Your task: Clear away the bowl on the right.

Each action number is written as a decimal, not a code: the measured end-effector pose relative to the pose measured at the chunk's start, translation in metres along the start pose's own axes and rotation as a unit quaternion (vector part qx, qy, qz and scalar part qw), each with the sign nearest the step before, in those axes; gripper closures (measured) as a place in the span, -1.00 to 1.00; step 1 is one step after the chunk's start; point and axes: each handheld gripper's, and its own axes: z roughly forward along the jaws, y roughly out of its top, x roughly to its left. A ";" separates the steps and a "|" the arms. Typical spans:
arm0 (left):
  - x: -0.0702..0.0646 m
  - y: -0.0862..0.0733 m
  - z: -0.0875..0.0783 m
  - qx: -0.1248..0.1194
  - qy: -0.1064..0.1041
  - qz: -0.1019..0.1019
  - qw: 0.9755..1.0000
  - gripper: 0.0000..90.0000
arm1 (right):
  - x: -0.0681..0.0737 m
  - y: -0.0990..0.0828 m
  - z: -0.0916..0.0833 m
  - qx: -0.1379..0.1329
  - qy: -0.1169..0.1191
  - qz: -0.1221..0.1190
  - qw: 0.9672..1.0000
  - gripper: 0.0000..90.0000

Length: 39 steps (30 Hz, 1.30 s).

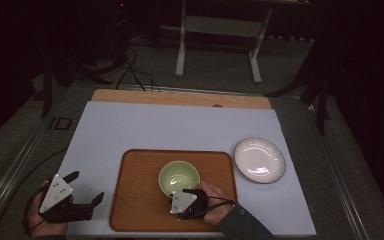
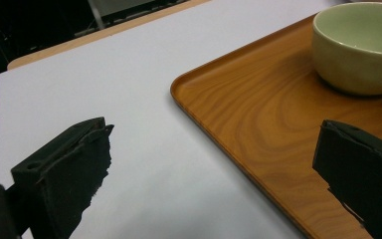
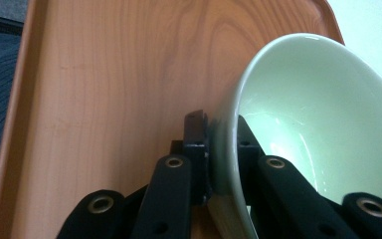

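Note:
A pale green bowl [image 1: 179, 178] sits on a wooden tray [image 1: 135, 200] near the front of the table. My right gripper [image 1: 184, 196] is shut on the bowl's near rim; in the right gripper view one jaw is outside the wall and the other inside the green bowl [image 3: 323, 114], pinching the rim at my right gripper [image 3: 221, 134]. My left gripper [image 1: 87, 187] rests open on the white mat, left of the tray. Its jaws stand wide apart in the left gripper view, with the tray [image 2: 258, 119] edge and the bowl [image 2: 360, 47] ahead and nothing between them.
A white plate [image 1: 259, 159] with a dark rim lies on the mat right of the tray. The white mat [image 1: 180, 125] covers a wooden tabletop. Behind the table stand a desk frame [image 1: 220, 40] and cables on the floor.

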 end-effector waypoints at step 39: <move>0.000 0.000 0.000 0.001 0.001 0.001 1.000 -0.97 | -0.008 0.001 -0.023 -0.040 0.000 0.020 0.999 0.51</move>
